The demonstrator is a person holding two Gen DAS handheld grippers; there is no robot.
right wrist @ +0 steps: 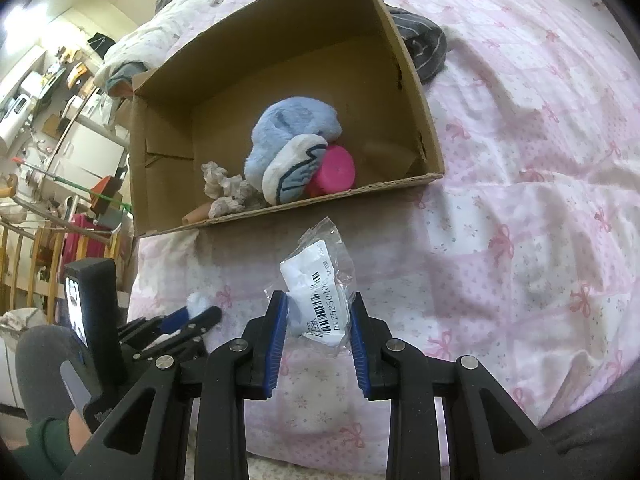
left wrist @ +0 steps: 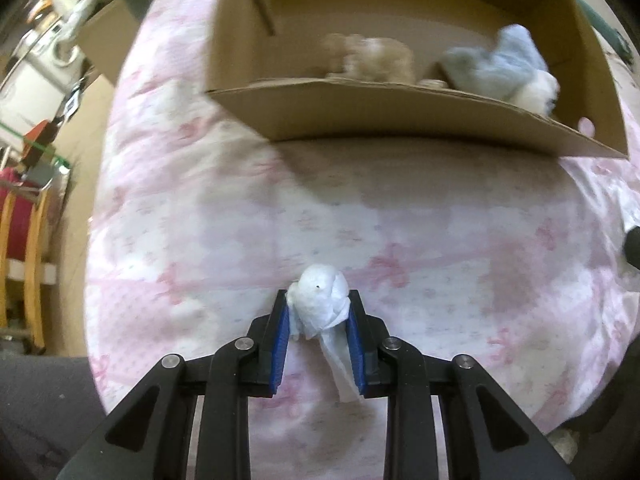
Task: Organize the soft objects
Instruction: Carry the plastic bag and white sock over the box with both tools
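Note:
My left gripper (left wrist: pixel 318 312) is shut on a small white cloth toy (left wrist: pixel 322 300) with a dark dot, its tail hanging between the blue pads, above the pink bedspread (left wrist: pixel 200 240). In the right wrist view that left gripper (right wrist: pixel 200 316) shows at lower left with the white toy (right wrist: pixel 197 303) at its tip. My right gripper (right wrist: pixel 319 312) is shut on a clear plastic bag (right wrist: pixel 320 280) with a white soft item and a barcode label. An open cardboard box (right wrist: pixel 424 120) lies ahead, holding a blue and white plush (right wrist: pixel 292 144), a pink object (right wrist: pixel 334 168) and a beige knotted toy (right wrist: pixel 224 192).
A dark striped garment (right wrist: pixel 420 44) lies behind the box on the bed. To the left of the bed are shelves, a wooden rail (right wrist: pixel 24 248) and a red item (right wrist: pixel 86 236). A grey sleeve (right wrist: pixel 40 364) shows at lower left.

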